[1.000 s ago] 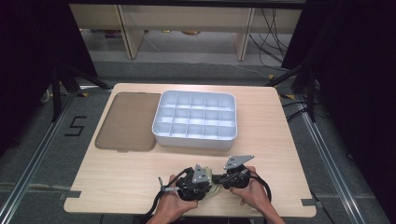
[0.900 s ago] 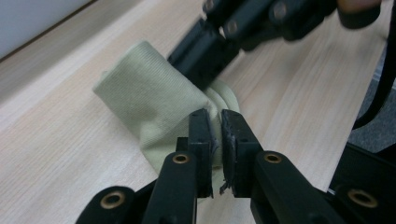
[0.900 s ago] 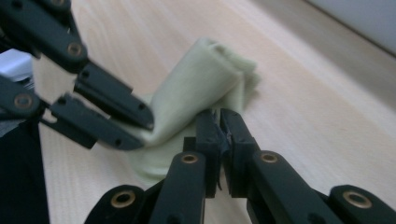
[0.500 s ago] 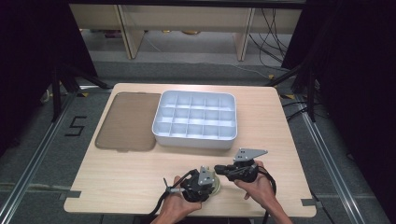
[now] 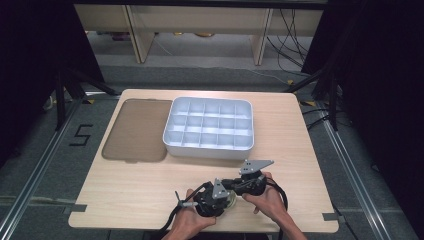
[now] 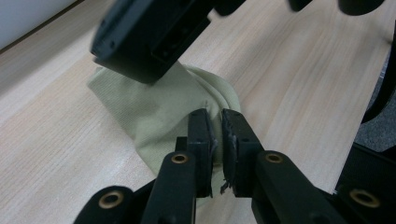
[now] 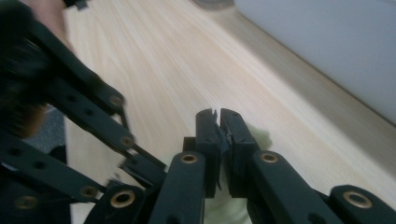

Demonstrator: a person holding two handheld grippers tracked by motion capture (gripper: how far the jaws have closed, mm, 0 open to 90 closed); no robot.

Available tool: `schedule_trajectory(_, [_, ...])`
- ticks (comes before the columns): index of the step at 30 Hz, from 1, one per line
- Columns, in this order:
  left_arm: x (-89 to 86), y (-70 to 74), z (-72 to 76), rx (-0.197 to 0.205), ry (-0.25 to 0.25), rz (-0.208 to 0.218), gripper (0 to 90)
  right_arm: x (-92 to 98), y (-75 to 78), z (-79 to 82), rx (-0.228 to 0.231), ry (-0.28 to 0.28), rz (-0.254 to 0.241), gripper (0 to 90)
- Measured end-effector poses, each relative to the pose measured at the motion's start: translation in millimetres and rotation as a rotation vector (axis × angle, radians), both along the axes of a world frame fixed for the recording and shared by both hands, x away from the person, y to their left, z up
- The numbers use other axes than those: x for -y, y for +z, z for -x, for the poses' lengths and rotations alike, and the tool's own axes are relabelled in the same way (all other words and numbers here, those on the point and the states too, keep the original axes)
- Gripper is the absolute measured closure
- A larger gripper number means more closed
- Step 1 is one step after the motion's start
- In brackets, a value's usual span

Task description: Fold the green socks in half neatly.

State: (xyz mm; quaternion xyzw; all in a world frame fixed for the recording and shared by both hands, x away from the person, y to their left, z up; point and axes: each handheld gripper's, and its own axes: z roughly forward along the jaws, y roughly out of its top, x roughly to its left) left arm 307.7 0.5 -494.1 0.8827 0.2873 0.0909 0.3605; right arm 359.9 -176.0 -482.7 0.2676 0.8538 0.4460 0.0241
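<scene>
Both grippers pinched tight on pale green sock (image 6: pixel 159 116), lying flat on table (image 5: pixel 130 195) near front edge: left gripper (image 6: pixel 217 122) on cuff end, right gripper (image 7: pixel 217 122) at opposite side, prob. to fold or stretch it. Compartment tray (image 5: pixel 209 127) & brown lid (image 5: pixel 135 131) well apart behind; bare wood betw. for moving fwd, little room toward front edge.

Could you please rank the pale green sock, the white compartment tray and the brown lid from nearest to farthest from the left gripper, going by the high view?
1. pale green sock, under the left gripper.
2. white compartment tray, mid-table beyond.
3. brown lid, left of the tray.
</scene>
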Motion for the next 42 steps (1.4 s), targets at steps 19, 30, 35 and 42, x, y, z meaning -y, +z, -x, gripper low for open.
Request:
schedule_trajectory(19, [-22.1,26.5,-8.3,-0.079,0.002,0.226,70.1,3.4,-17.0,-8.1,-0.028,-0.008,0.07,86.5])
schedule_trajectory(30, [-10.6,3.7,-4.1,-0.083,-0.036,0.071,80.9,3.8,-16.5,-6.9,-0.036,-0.018,0.075,86.5])
schedule_trajectory(35, [-10.0,-2.9,-4.7,-0.078,-0.031,0.055,83.2,3.6,-16.5,-6.5,-0.029,-0.014,0.079,86.4])
schedule_trajectory(42, [-8.3,-3.0,-3.3,-0.068,-0.035,0.045,83.3,3.1,-15.0,-5.2,-0.029,-0.023,0.077,85.0])
